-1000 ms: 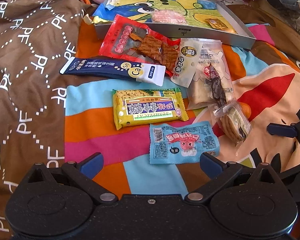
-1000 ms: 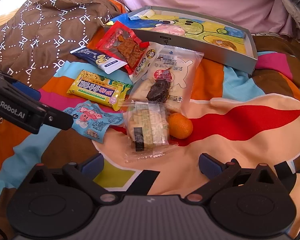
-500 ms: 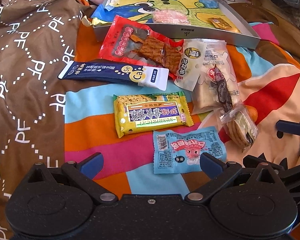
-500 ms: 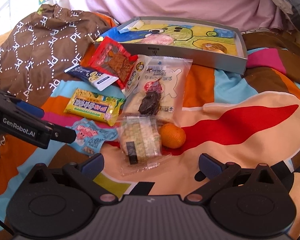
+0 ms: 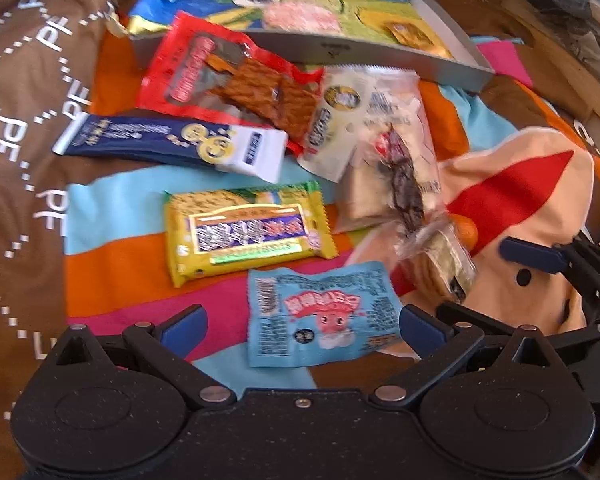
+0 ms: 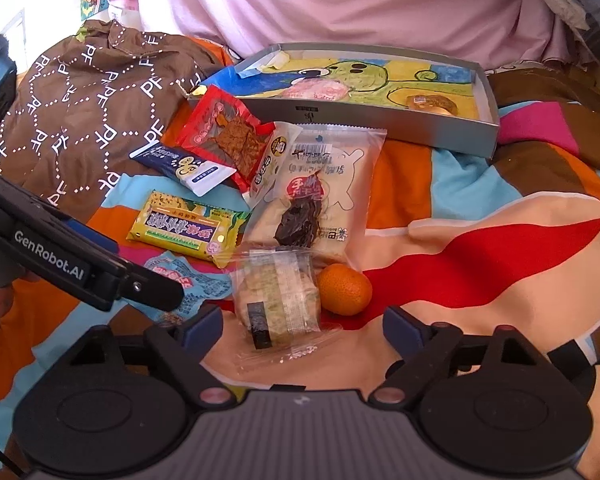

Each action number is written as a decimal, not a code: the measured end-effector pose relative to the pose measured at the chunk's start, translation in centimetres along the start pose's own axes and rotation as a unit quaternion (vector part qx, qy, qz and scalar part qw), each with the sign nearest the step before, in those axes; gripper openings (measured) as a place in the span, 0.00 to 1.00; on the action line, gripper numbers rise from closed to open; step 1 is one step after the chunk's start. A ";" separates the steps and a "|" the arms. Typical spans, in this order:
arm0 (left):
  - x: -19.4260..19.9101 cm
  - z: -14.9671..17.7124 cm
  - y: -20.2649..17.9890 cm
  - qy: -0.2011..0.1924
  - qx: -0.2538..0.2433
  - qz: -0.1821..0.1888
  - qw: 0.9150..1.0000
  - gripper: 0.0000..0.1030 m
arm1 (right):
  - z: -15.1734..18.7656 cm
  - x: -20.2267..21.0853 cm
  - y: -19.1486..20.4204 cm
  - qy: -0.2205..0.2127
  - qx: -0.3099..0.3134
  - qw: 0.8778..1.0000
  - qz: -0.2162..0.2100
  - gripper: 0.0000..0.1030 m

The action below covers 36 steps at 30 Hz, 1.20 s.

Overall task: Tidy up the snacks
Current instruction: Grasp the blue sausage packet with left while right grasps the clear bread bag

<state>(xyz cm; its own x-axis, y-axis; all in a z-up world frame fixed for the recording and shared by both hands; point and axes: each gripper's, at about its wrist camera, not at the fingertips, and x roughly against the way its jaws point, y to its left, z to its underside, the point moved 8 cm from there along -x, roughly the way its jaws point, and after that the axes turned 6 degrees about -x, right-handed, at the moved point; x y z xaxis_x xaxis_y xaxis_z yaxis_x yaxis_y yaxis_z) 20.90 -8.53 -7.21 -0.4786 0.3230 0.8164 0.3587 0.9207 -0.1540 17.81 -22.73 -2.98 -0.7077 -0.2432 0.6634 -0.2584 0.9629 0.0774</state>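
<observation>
Over the preceding second both tools had advanced on the loose snacks. The left gripper (image 5: pixel 302 326), fingers spread, now straddled the blue packet (image 5: pixel 320 314); the right gripper (image 6: pixel 302 326), likewise spread and empty, closed on the clear-wrapped cracker pack (image 6: pixel 278 300). The tray (image 6: pixel 380 118) held two items; pickup appeared imminent.

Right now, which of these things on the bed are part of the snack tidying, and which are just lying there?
Part of the job: red packet, navy bar, yellow biscuit pack, blue packet, clear cracker pack, orange, grey tray.

Just lying about: brown garment, pink cloth.
</observation>
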 end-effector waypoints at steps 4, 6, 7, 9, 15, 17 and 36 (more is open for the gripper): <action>-0.9 -0.3 0.1 0.028 0.013 0.003 1.000 0.97 | 0.2 -0.2 0.2 0.003 0.011 1.000 0.001 0.83; -1.2 -0.6 0.2 0.035 0.020 0.006 0.999 0.97 | 0.3 -0.4 0.4 0.007 0.017 1.000 0.001 0.81; -1.3 -0.8 0.2 0.038 0.021 0.008 0.999 0.97 | 0.4 -0.5 0.5 0.008 0.020 1.000 0.002 0.81; -1.6 -1.2 -0.1 0.046 0.021 0.013 0.999 0.97 | 0.6 -0.7 0.7 0.012 0.025 1.000 0.002 0.79; -2.9 -1.6 -1.1 0.075 0.010 0.004 0.997 0.97 | 0.8 -1.0 0.8 0.019 0.031 0.999 0.000 0.78; -3.2 -1.6 -1.3 0.079 -0.001 -0.008 0.997 0.96 | 0.9 -1.0 0.8 0.020 0.030 0.999 0.000 0.78; -1.0 0.3 2.1 0.044 -0.019 -0.010 0.999 0.87 | 0.6 -1.9 1.2 0.018 0.014 0.999 -0.031 0.77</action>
<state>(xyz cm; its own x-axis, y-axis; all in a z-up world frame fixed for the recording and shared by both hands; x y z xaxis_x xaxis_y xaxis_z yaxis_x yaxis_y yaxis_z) 21.90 -6.89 -8.52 -0.4143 0.2828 0.8651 0.3815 0.9169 -0.1171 18.48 -21.19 -4.58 -0.6658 -0.2970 0.6845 -0.3191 0.9426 0.0986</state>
